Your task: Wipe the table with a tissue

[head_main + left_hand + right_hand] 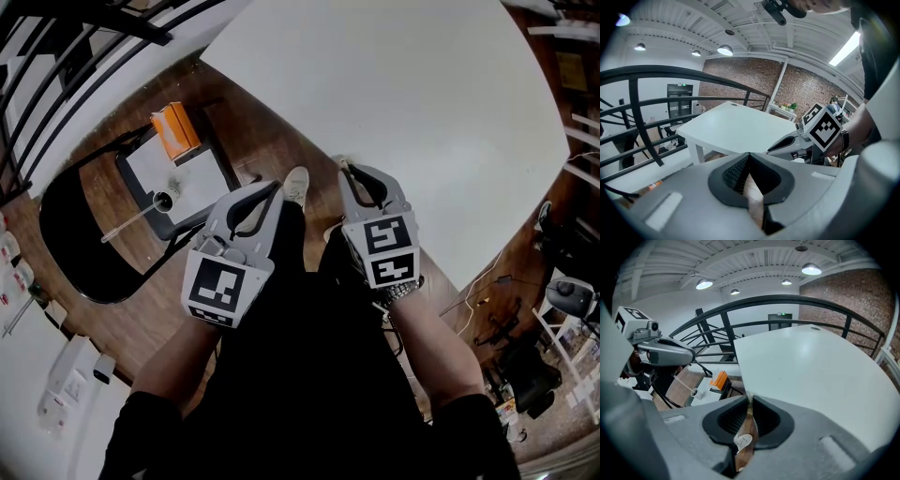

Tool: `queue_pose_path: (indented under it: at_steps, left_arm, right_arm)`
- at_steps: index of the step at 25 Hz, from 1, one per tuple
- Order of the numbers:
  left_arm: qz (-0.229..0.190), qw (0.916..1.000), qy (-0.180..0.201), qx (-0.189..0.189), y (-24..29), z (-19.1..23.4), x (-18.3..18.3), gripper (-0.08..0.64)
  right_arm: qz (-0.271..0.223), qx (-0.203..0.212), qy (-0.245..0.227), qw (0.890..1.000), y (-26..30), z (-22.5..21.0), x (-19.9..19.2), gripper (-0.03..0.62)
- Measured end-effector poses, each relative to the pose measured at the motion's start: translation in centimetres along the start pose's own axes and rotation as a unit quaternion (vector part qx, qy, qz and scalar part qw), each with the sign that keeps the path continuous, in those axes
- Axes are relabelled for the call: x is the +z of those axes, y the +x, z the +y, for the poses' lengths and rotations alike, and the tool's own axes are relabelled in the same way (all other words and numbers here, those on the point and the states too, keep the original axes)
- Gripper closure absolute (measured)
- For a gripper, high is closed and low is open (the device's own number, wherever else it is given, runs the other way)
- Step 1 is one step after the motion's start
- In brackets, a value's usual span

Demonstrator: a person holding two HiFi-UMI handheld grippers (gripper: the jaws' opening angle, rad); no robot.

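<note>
Left gripper: jaws closed tip to tip, nothing between them, only floor showing through; you hold it low before your body, seemingly at rest. Right gripper: likewise pinched together and empty; just beside the left. Surface: white, bare; ahead of both grippers. Orange box: probably the tissues; on a small tray to your left, apart from the surface, near a cup; likely your first reach, the left gripper being nearer.
</note>
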State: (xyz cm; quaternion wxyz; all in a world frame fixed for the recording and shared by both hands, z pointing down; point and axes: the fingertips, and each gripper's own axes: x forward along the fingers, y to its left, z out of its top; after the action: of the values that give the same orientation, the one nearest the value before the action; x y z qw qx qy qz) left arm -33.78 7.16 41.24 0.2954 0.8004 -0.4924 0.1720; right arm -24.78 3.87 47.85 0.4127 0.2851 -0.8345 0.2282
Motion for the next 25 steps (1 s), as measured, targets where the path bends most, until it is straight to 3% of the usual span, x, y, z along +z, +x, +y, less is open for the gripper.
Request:
queue_pose_path:
  at_steps: [25]
  left_arm:
    - [-0.008, 0.9999, 0.011, 0.003, -0.3, -0.3, 1.1, 0.549]
  right_arm:
    - [-0.029, 0.042, -0.013, 0.999, -0.3, 2.4, 1.6, 0.565]
